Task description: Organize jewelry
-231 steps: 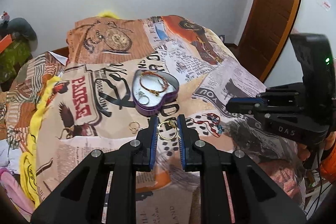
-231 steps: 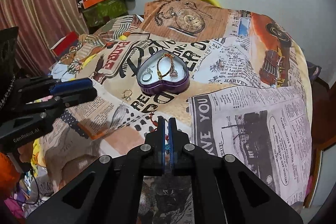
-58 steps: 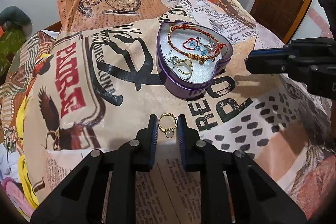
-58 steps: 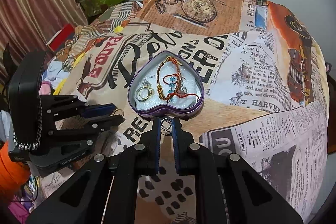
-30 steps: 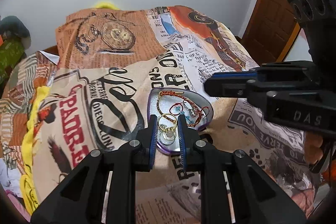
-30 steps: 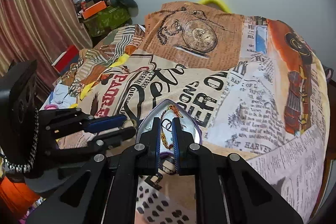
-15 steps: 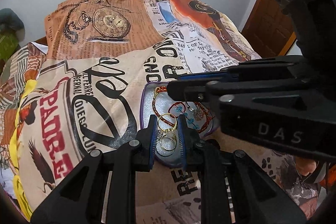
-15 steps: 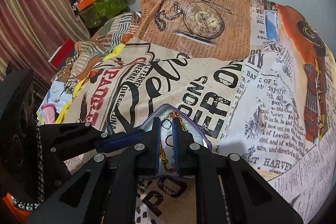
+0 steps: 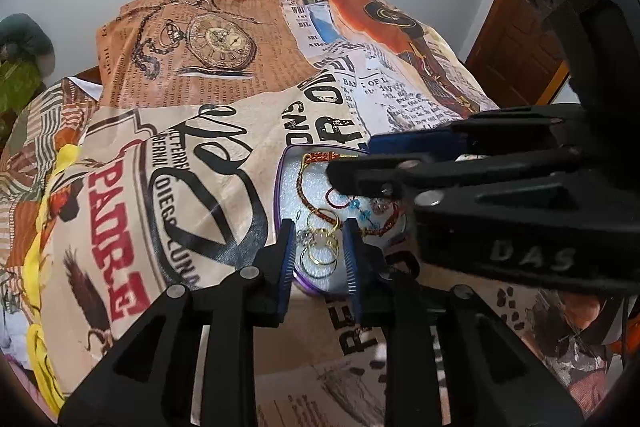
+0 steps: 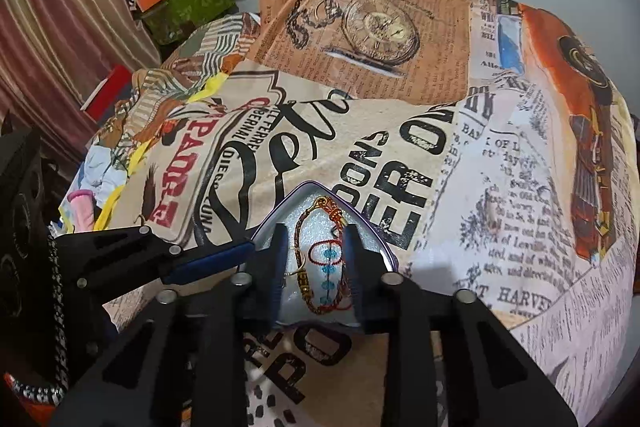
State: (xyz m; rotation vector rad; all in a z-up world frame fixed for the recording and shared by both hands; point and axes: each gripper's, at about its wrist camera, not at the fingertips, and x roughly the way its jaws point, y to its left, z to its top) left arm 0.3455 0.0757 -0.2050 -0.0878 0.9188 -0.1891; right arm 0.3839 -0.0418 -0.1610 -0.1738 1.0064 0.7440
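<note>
- The step in hand, as I judge it, is dropping a ring into the box. The left tool [image 9: 319,247] hangs just above the near lobe of the purple heart-shaped box [image 9: 281,187], and its tips frame the contents.
- The left tool's jaws stand a little apart. A gold ring [image 9: 323,223] sits between the tips and seems to touch neither pad, so I read it as let go and lying on the white lining. The fisheye view makes this less than certain.
- Just below that ring, nearer the tool's base, lie a larger thin hoop [image 9: 320,257] and a small silver piece. Beyond the tips is a red and gold cord bracelet [image 9: 316,203] with blue beads.
- The right tool [image 10: 316,255] is spread wide and grips nothing. It hovers over the same box from the other side. The bracelet shows straight ahead between its fingers, and the box's point lies beyond the tips.
- The two tools are crowded together. The right one crosses close over the box, ahead and to the right of the left tool's tips.
- The box rests on a bed under a newspaper-print cover [image 9: 180,187]. No loose jewellery shows on the cover in either view.
- The next move calls for lifting the left tool straight up and back, jaws apart, so that no pad drags the ring or hoop out over the rim.
- The right tool should give way first, or else rise clear of the cord so that it does not snag.
</note>
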